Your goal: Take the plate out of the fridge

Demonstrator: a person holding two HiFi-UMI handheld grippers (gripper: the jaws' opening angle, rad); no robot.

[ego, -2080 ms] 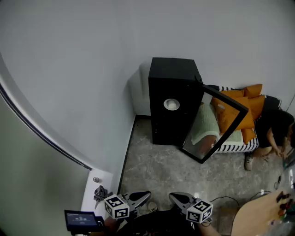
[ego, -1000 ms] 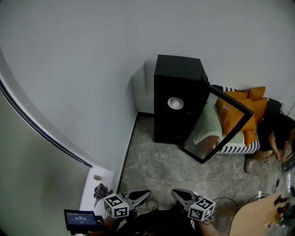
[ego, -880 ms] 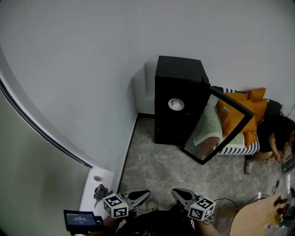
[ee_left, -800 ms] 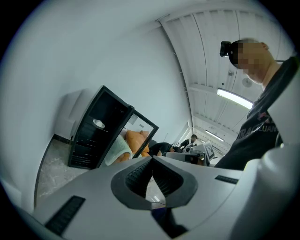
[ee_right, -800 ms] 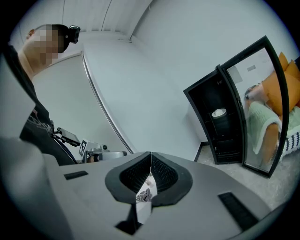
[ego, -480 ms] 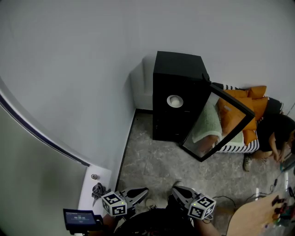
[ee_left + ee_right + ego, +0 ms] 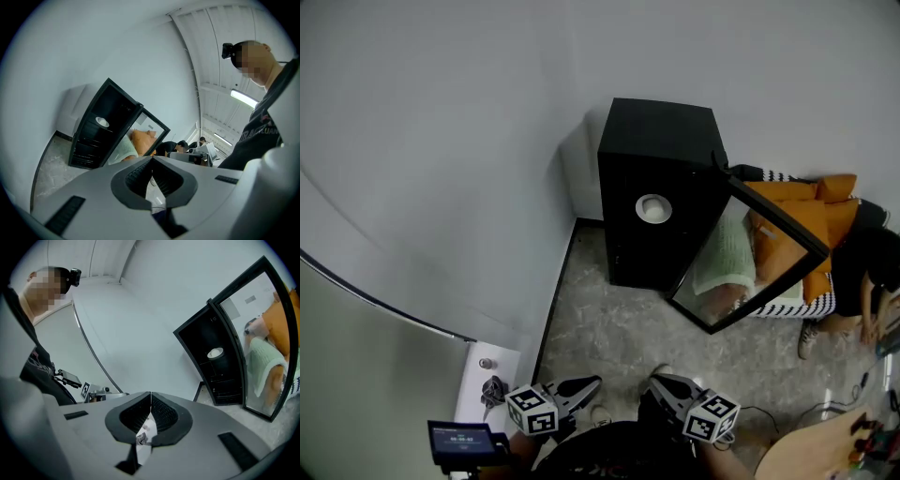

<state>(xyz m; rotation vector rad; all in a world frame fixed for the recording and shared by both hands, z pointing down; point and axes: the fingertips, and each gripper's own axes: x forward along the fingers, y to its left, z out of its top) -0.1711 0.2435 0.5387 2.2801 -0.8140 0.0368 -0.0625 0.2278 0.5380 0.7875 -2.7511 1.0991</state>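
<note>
A black fridge [image 7: 661, 187] stands against the grey wall, and its glass door [image 7: 750, 258] is swung open to the right. Inside, on a shelf, lies a white plate [image 7: 652, 208]. The plate [image 7: 102, 122] shows small and far off in the left gripper view, and the same plate [image 7: 215, 353] in the right gripper view. My left gripper [image 7: 591, 383] and right gripper [image 7: 657, 381] hang low near my body, well short of the fridge. Both have their jaws closed tip to tip with nothing between them.
A sofa with orange cushions [image 7: 811, 211] and a seated person [image 7: 872, 267] are to the right of the fridge. A wooden table edge [image 7: 825, 450] is at the bottom right. A white ledge [image 7: 487, 389] and a small screen [image 7: 459, 439] are at the lower left.
The head view has drifted, so the fridge now sits a little higher and further left in the frame. Both grippers keep their low place and stay shut.
</note>
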